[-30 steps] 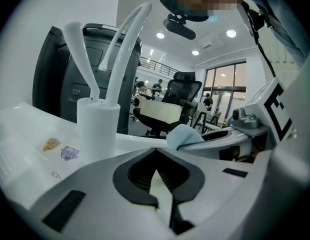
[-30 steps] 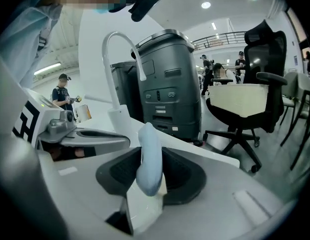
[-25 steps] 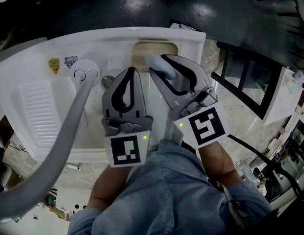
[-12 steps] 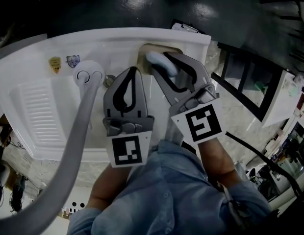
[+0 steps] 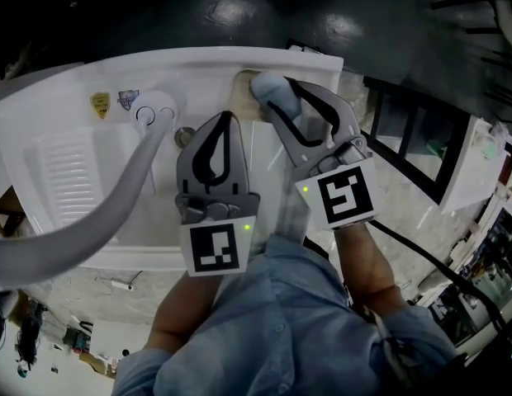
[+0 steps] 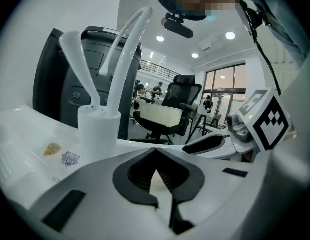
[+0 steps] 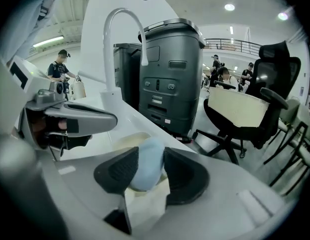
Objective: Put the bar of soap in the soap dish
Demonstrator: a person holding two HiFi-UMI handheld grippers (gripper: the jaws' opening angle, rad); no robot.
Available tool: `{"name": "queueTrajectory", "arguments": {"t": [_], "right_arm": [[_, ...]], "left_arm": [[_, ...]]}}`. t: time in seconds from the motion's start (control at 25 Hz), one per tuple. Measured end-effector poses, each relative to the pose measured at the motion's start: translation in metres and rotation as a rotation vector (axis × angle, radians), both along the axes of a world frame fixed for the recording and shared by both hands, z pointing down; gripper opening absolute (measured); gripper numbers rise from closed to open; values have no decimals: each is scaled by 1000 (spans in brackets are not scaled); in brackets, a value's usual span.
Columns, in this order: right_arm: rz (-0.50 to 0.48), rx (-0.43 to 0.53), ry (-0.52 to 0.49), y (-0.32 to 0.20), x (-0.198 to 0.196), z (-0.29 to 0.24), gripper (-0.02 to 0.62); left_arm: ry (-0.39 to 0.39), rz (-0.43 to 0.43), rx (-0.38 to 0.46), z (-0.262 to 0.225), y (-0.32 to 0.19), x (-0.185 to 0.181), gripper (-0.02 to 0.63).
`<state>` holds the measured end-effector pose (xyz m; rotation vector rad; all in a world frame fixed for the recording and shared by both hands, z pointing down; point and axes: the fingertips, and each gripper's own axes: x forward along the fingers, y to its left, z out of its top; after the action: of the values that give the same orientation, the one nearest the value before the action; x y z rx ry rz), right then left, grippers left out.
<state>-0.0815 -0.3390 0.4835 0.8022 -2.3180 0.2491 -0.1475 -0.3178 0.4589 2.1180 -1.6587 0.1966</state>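
Note:
A pale blue bar of soap stands between the pads of my right gripper, right over the cream soap dish set in the far rim of the white sink. In the right gripper view the soap fills the gap between the dark pads, with its lower end down at the dish. These jaws have just been opening and now only flank the soap loosely. My left gripper hovers shut and empty over the basin, left of the right one; its closed tips hold nothing.
A white swan-neck faucet rises at the sink's back left and arcs over the ribbed drainboard. A metal drain lies beside the left gripper. Dark bins and an office chair stand beyond the sink.
My right gripper has carried the soap a little farther away, onto the soap dish, and its jaws have spread slightly. The left gripper has stayed put.

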Motion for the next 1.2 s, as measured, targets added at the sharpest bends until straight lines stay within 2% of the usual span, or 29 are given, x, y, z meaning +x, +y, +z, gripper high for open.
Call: {"name": "queueTrajectory", "arguments": {"t": [0.16, 0.32, 0.68, 0.92, 1.2], "right_arm": [[72, 53, -96, 4, 5, -29, 155], [119, 60, -212, 17, 17, -62, 155], [78, 146, -352, 87, 22, -130, 64], [85, 206, -440, 127, 36, -176, 3], [78, 302, -493, 164, 60, -221, 2]], "left_arm": [[-3, 4, 25, -16, 5, 3, 5], [-1, -1, 64, -42, 16, 8, 5], [-31, 13, 159, -104, 62, 36, 5], [-70, 7, 247, -150, 97, 51, 5], [-102, 0, 346, -195, 136, 73, 5]]}}
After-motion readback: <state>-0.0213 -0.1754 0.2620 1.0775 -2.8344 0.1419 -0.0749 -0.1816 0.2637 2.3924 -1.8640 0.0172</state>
